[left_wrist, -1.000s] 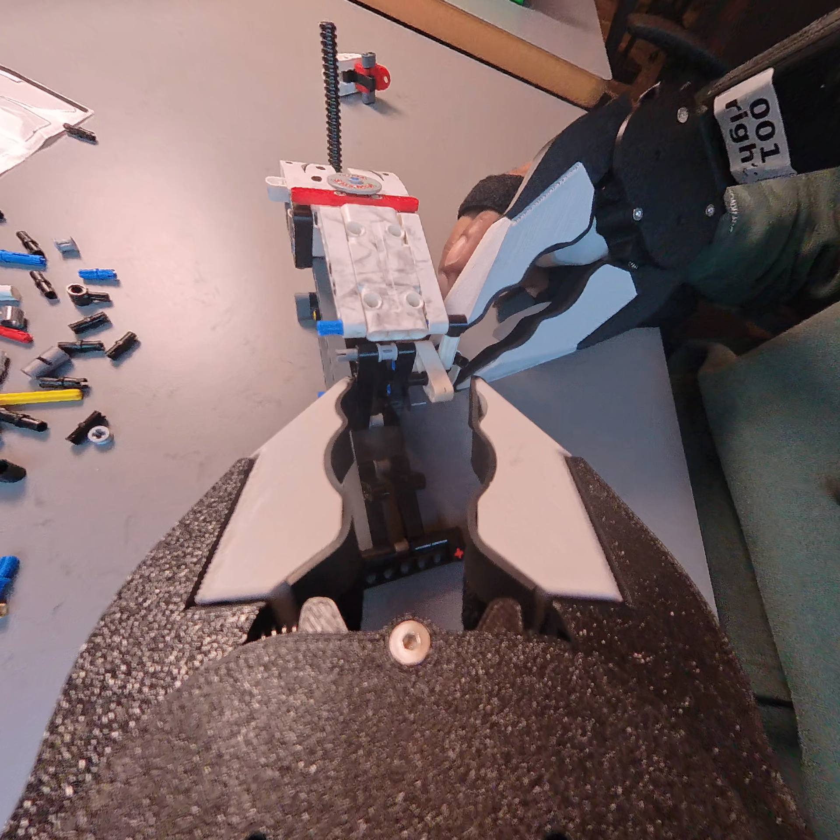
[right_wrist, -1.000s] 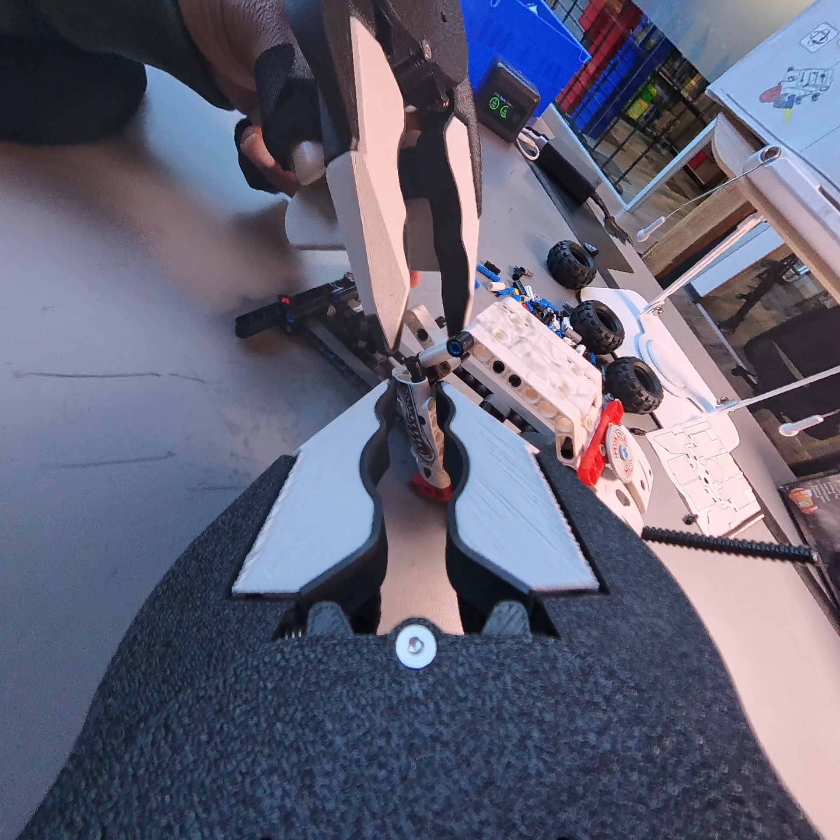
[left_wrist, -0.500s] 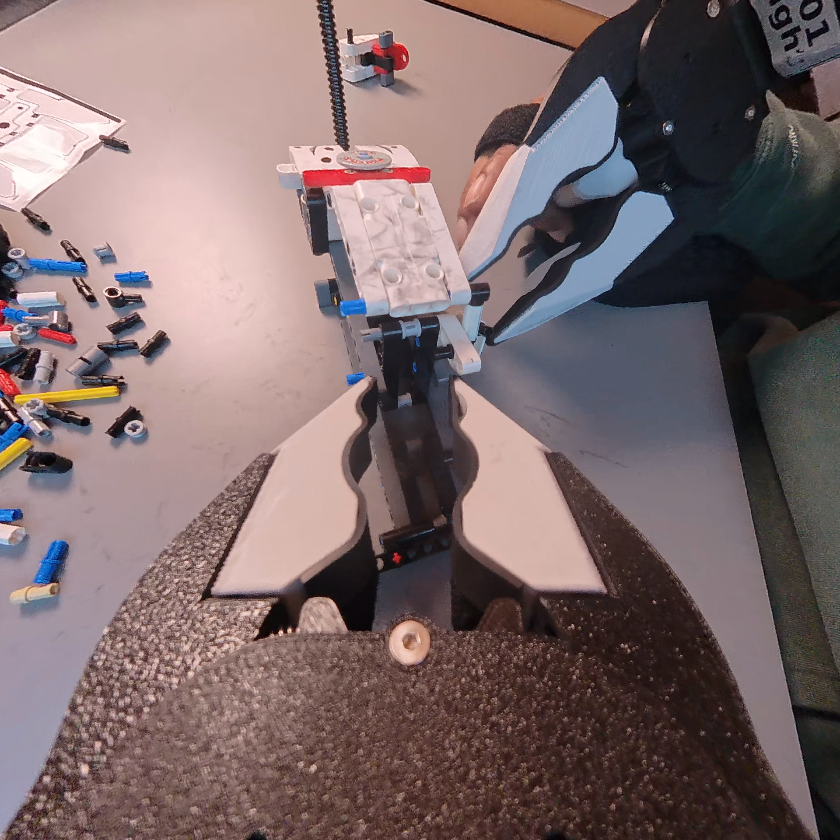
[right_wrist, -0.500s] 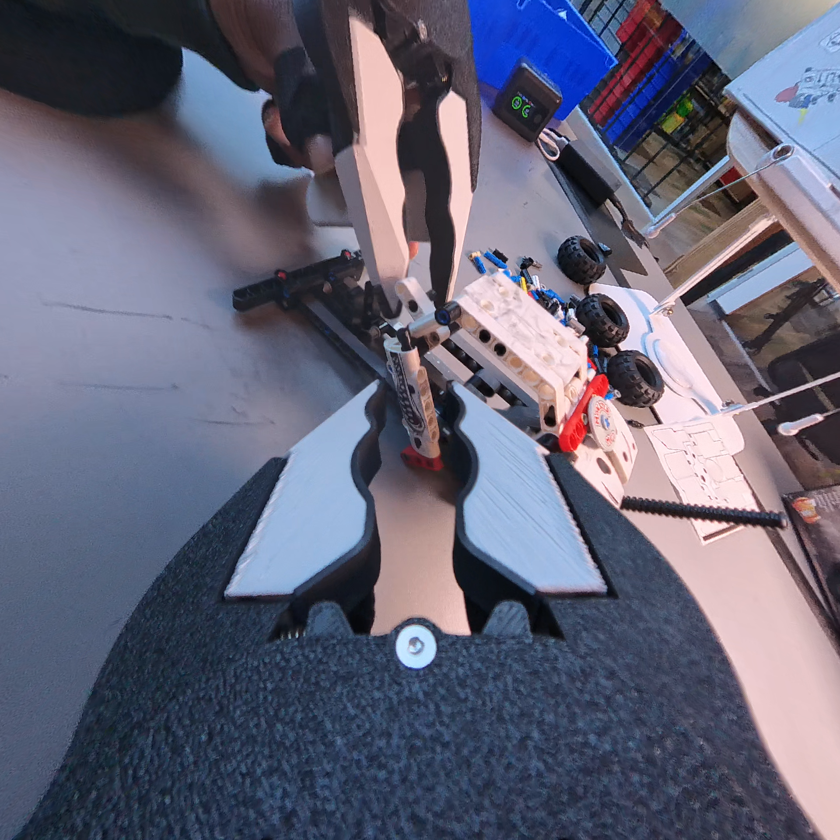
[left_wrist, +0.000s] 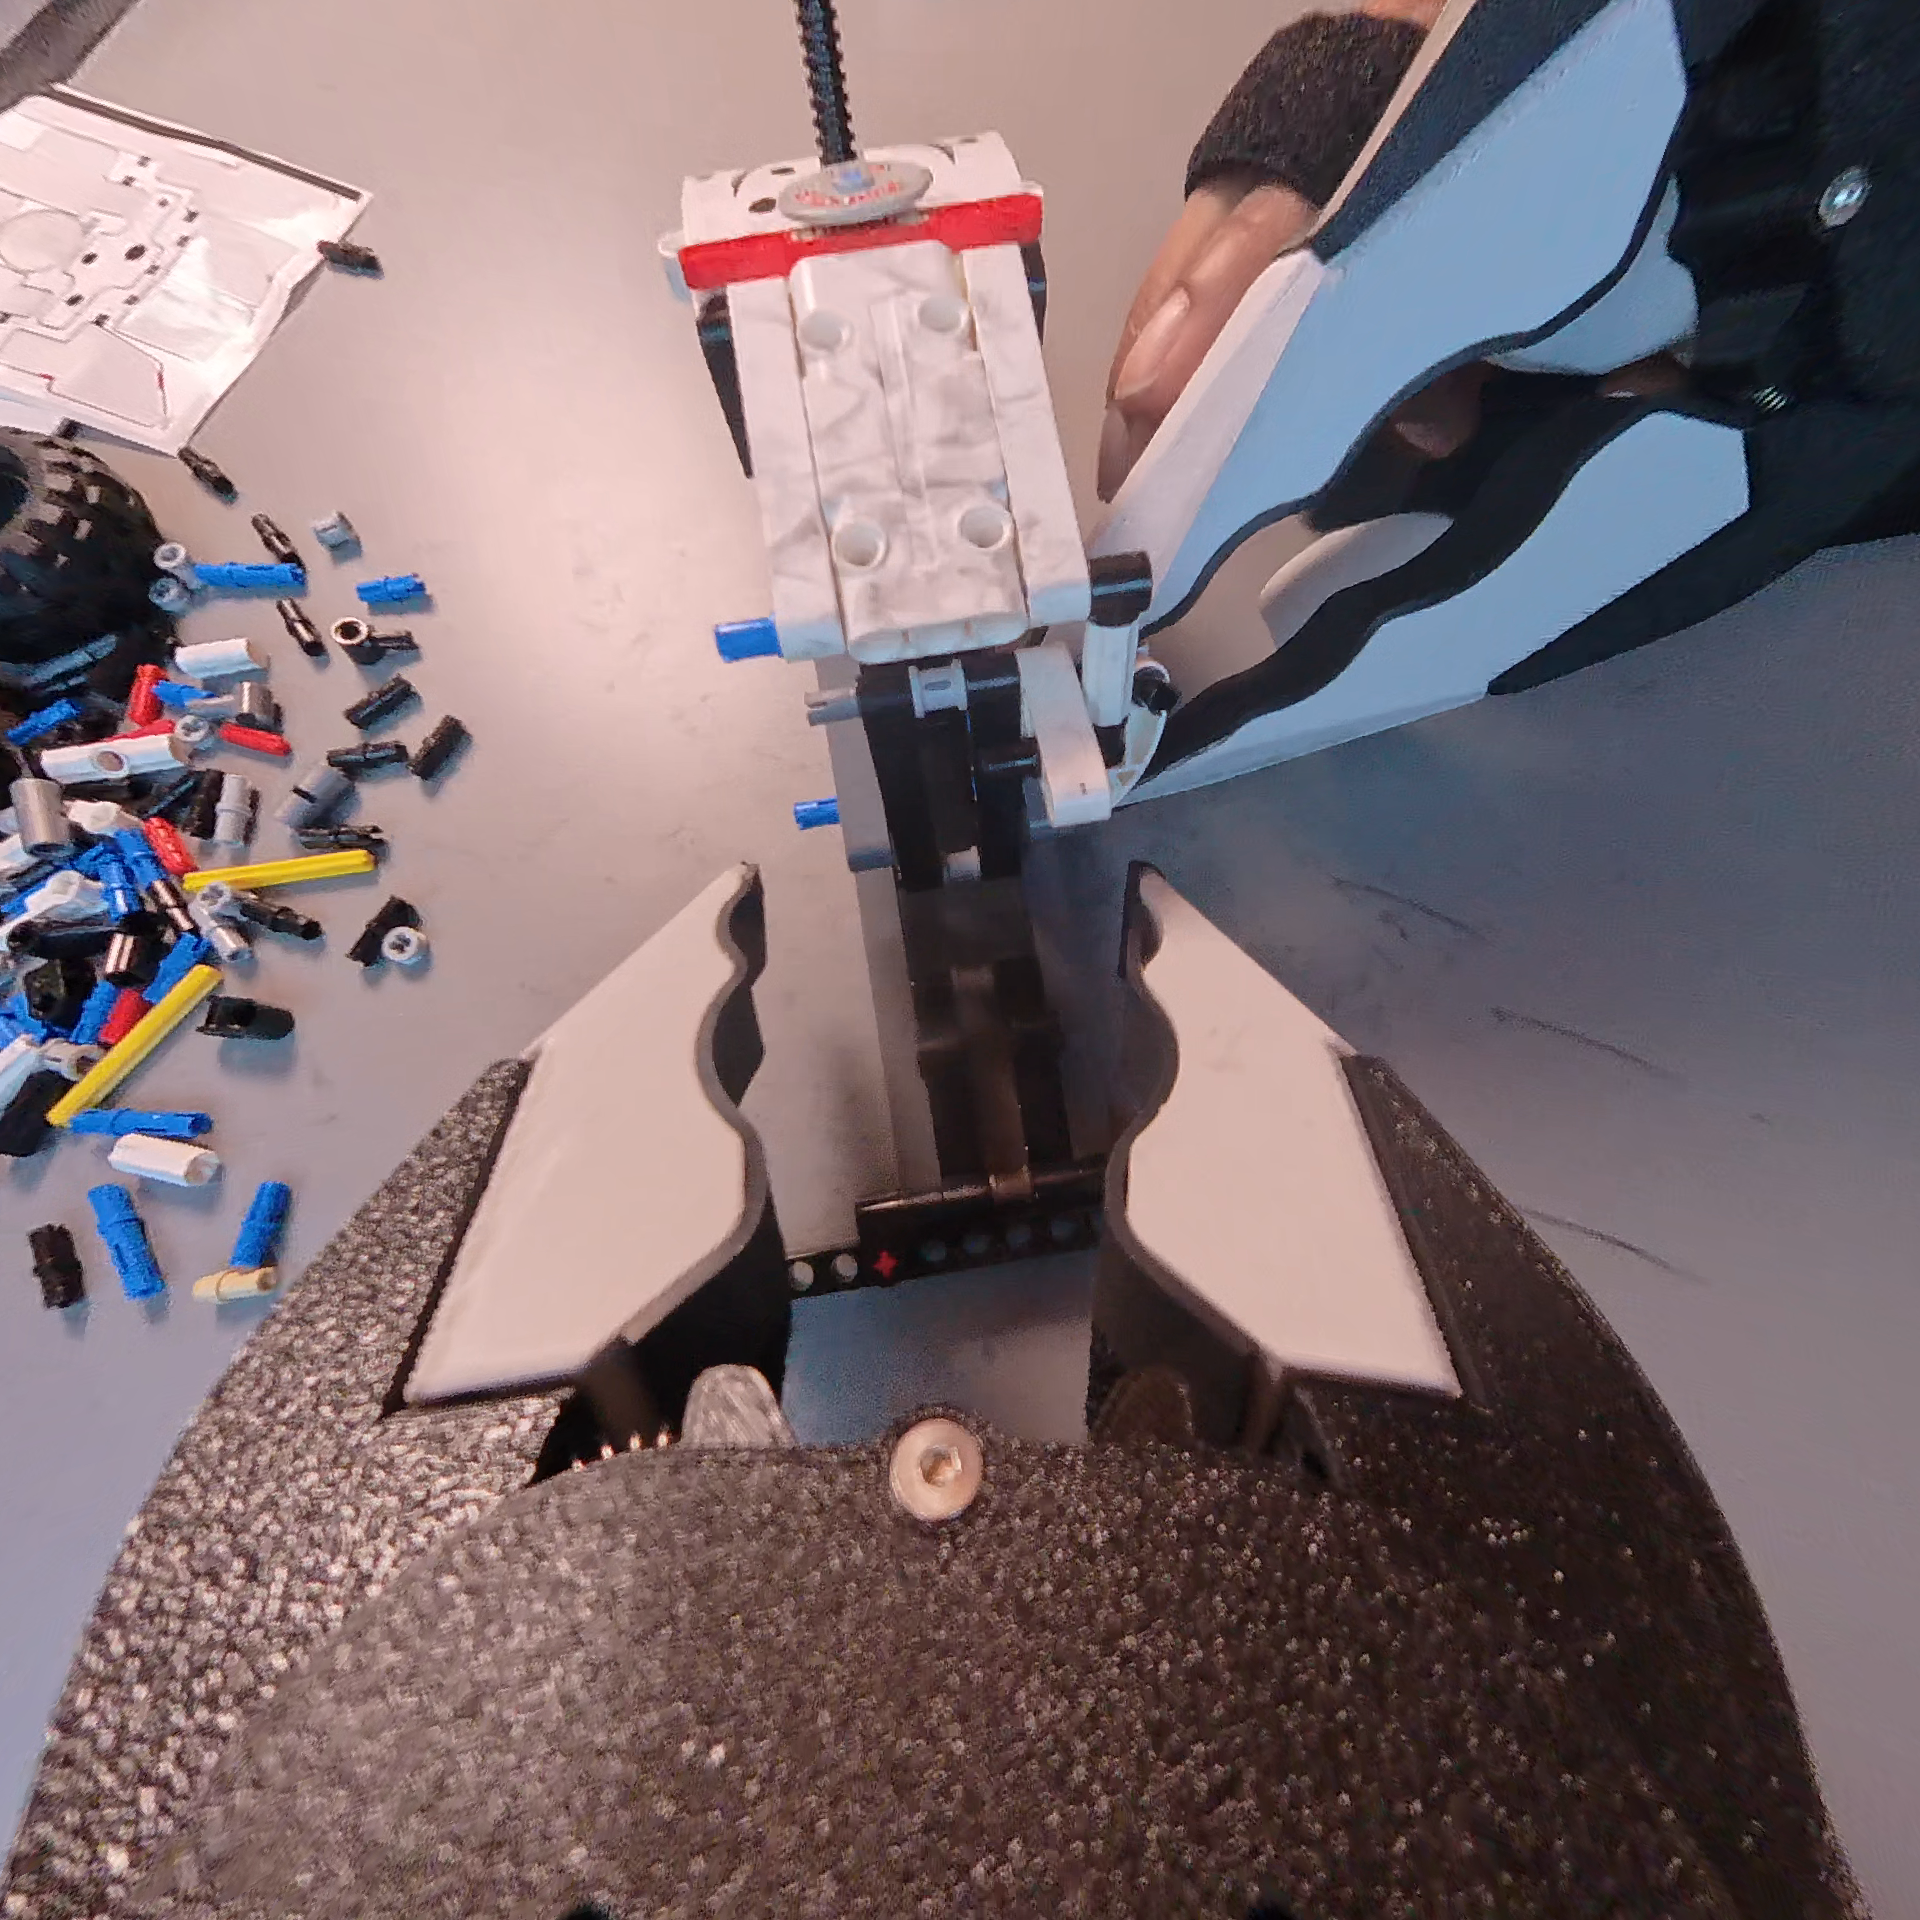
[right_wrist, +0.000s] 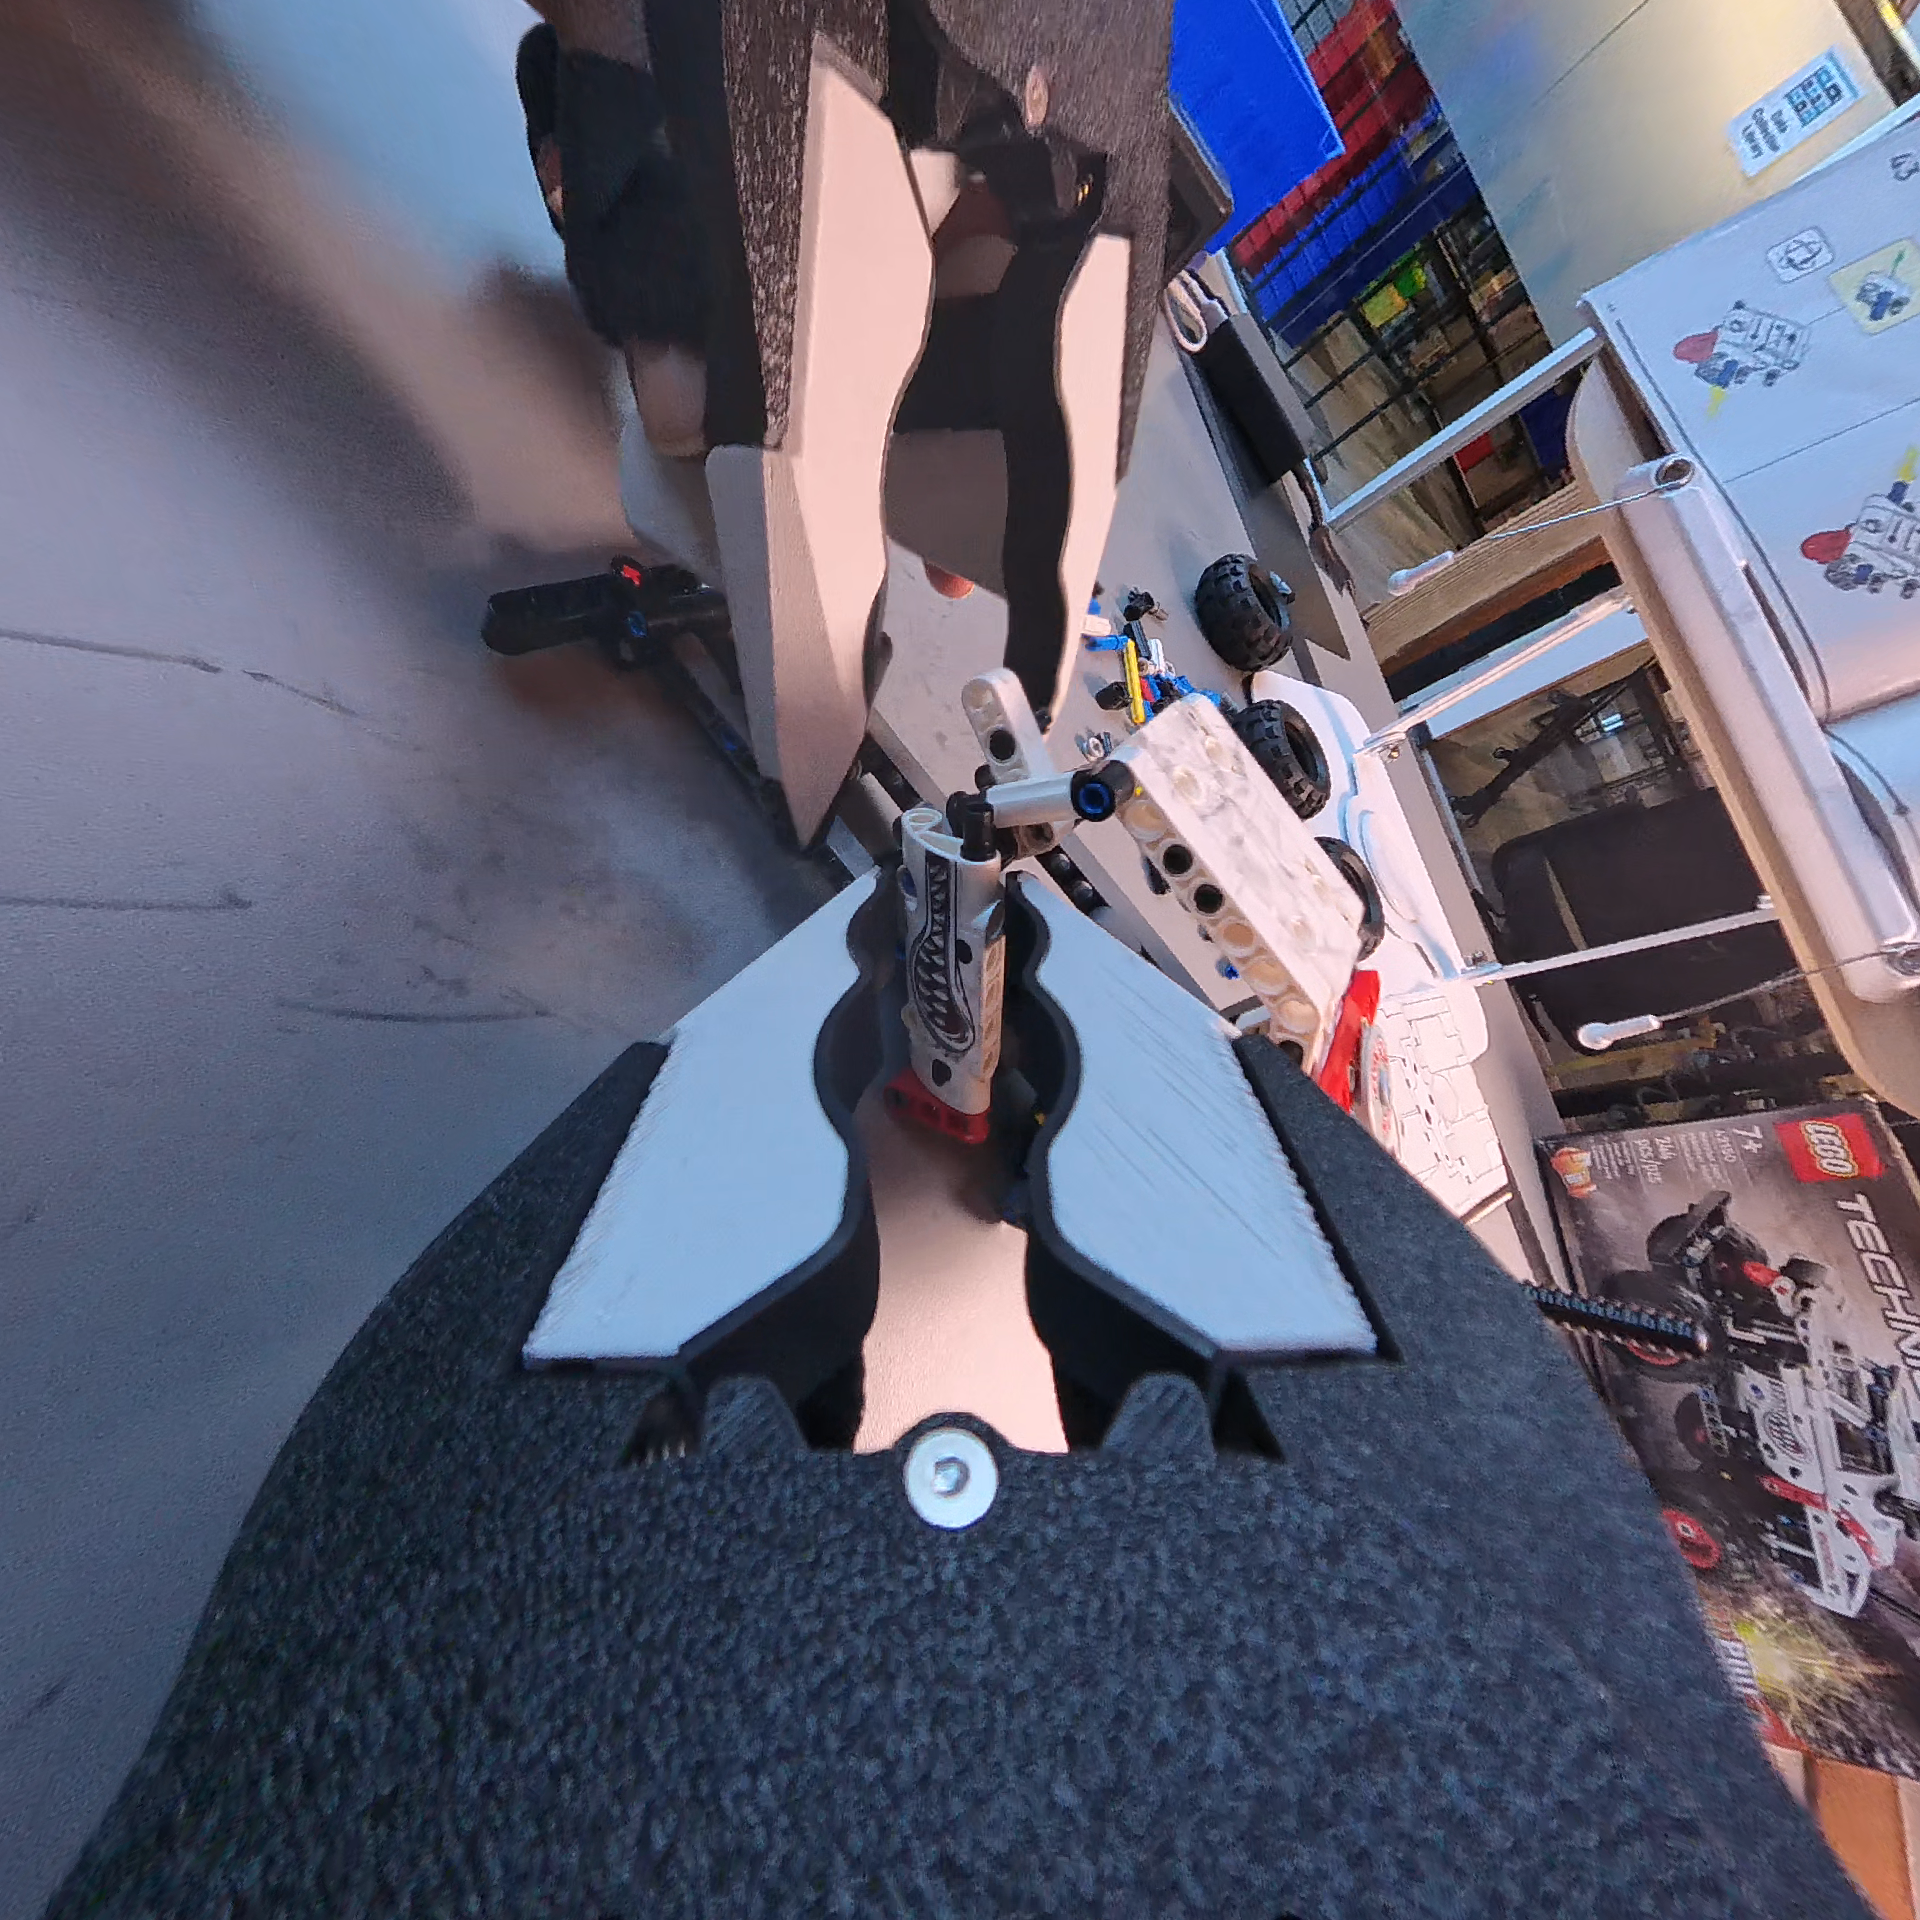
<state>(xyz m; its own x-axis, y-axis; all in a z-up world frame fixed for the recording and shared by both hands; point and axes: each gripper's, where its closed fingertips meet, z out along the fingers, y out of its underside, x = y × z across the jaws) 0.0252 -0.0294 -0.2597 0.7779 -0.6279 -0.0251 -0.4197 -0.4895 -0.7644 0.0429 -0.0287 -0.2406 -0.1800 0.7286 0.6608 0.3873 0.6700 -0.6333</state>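
Observation:
A toy vehicle model lies on the grey table, with a white marbled top (left_wrist: 914, 447), a red bar and a long black frame (left_wrist: 987, 1039). My left gripper (left_wrist: 940, 894) is open, with its fingers on either side of the black frame and not touching it. My right gripper (right_wrist: 948, 894) is shut on a white panel with a toothed pattern (right_wrist: 951, 977) that hangs on the model's side. In the left wrist view the right gripper (left_wrist: 1127, 675) comes in from the upper right. In the right wrist view the left gripper (right_wrist: 930, 764) hangs above the frame (right_wrist: 582, 613).
Several small loose pieces (left_wrist: 156, 831), a black tyre (left_wrist: 62, 540) and a printed sheet (left_wrist: 135, 301) lie to the left. A black ribbed rod (left_wrist: 831, 73) lies beyond the model. More tyres (right_wrist: 1242, 608) and the set's box (right_wrist: 1766, 1351) are on the right. Less than 4 cm separates the two grippers' tips.
My left gripper's jaws have spread wide and let go of the black frame. My right gripper has stayed on the white panel and moved closer to the model.

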